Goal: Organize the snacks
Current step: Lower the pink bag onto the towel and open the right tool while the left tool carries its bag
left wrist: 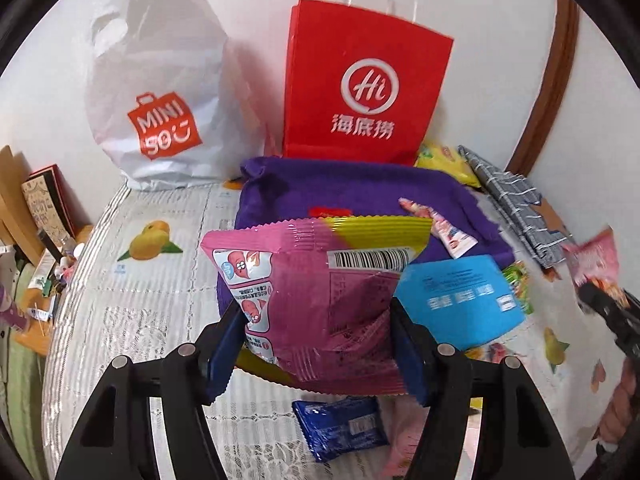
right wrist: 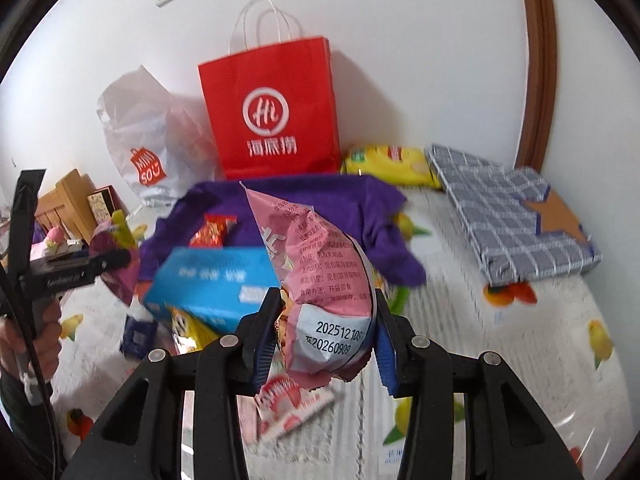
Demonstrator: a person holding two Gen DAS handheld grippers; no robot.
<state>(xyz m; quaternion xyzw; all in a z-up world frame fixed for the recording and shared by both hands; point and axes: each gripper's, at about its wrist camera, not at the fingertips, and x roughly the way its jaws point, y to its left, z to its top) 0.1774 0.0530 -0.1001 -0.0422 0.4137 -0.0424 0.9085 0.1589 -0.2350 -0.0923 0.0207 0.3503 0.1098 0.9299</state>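
— What have your left fingers got?

— My left gripper (left wrist: 316,344) is pinching a pink-and-yellow snack bag (left wrist: 320,296), barcode side up, lifted above the fruit-print tablecloth (left wrist: 152,280). A dark blue packet (left wrist: 340,428) lies on the cloth below it, and a light blue packet (left wrist: 460,300) sits just beside it, overlapping the edge of the purple cloth (left wrist: 360,188).

— And your right?

— My right gripper (right wrist: 324,332) is clamped on a pale pink snack pouch (right wrist: 320,280), date stamp facing me, held upright in the air. A strawberry-print sachet (right wrist: 288,404) lies on the table beneath it.

— What stands behind?

— The red paper bag (right wrist: 276,112) stands upright against the wall, with the white plastic bag (right wrist: 148,136) beside it. A yellow chip bag (right wrist: 392,164) and a folded checked cloth (right wrist: 512,208) lie to the right.
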